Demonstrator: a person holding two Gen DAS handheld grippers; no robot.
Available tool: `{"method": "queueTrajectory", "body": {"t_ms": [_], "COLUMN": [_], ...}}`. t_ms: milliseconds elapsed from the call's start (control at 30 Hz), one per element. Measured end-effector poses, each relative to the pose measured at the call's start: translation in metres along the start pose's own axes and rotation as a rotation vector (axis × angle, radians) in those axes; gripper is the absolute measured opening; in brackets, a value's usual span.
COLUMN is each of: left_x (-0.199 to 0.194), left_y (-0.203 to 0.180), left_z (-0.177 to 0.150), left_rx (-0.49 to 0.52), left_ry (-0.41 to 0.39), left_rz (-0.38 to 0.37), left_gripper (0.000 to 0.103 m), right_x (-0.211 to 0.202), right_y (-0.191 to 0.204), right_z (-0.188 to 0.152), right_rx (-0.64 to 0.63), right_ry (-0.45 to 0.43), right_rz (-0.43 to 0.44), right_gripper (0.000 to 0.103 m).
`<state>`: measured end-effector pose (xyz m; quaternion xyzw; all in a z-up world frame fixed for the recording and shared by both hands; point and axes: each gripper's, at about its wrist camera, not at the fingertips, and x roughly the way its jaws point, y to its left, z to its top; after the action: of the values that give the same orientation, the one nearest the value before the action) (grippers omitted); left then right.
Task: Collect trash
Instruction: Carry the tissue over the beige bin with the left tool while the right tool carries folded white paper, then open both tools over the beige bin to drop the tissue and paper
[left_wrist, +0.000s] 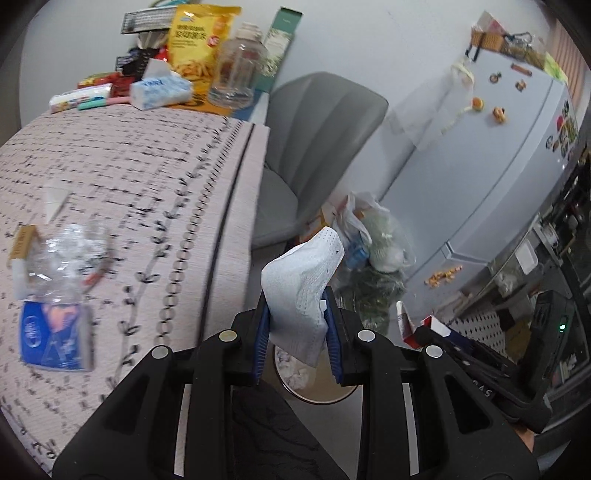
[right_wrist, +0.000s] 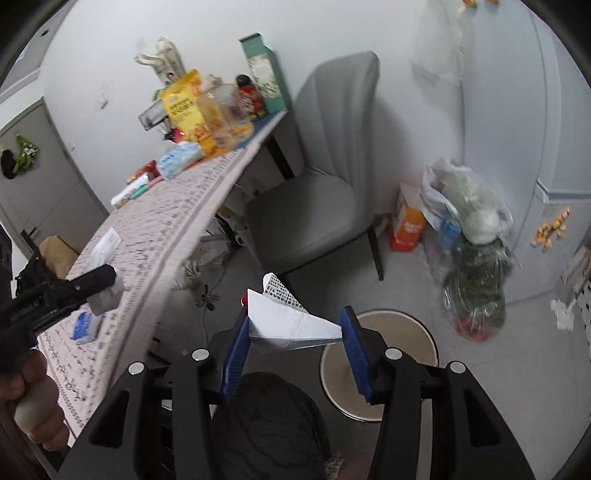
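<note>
- The desk (left_wrist: 122, 155), under a pale patterned cloth, fills the left of the left wrist view. On its near part lie crumpled clear plastic (left_wrist: 62, 254) and a blue packet (left_wrist: 55, 336), both blurred.
- At its far end stand a tissue pack (left_wrist: 160, 88), a yellow snack bag (left_wrist: 197, 40), a clear jar (left_wrist: 236, 70) and a tall green box (left_wrist: 280, 44).
- A grey chair (left_wrist: 314, 140) sits beside the desk, against the white wall.
- The left gripper (left_wrist: 297, 325) has its blue fingers clenched on a crumpled white tissue (left_wrist: 306, 280), off the desk's edge and above the round bin (left_wrist: 317, 384).
- The bin is mostly hidden behind the fingers; white scraps show inside it.
- The right gripper (right_wrist: 295, 339) grasps a folded white paper (right_wrist: 291, 325) between its fingers, above the floor just left of the bin (right_wrist: 384, 354).
- Full plastic bags (right_wrist: 469, 221) lean in the corner, their contents hard to make out.
- A fridge (left_wrist: 498, 155) with magnets stands at right, cut off by the picture's edge.
</note>
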<state>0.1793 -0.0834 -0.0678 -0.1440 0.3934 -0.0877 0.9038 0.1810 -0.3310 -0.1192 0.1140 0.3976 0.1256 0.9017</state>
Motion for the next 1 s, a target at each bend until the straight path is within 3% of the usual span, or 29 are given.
{"method": "queueTrajectory", "body": {"t_ms": [467, 567, 633, 1000], "left_x": [0.063, 0.073, 0.081, 0.139], "left_y": [-0.023, -0.031, -0.036, -0.074], "left_z": [-0.008, -0.007, -0.009, -0.024], "left_rx": [0.028, 0.042, 0.05, 0.112], "left_ry": [0.137, 0.152, 0.167, 0.286], "left_rz": [0.024, 0.018, 0.015, -0.012], "left_gripper": [0.027, 0.027, 0.027, 0.027], "right_x": [0.062, 0.072, 0.075, 0.058], "right_y": [-0.062, -0.075, -0.081, -0.125], "right_z": [-0.017, -0.018, -0.019, -0.021], "right_rx": [0.114, 0.127, 0.117, 0.183], "right_ry": [0.064, 0.05, 0.042, 0.019], "right_rz": [-0.042, -0.06, -0.084, -0.107], "right_gripper": [0.048, 0.053, 0.065, 0.065]}}
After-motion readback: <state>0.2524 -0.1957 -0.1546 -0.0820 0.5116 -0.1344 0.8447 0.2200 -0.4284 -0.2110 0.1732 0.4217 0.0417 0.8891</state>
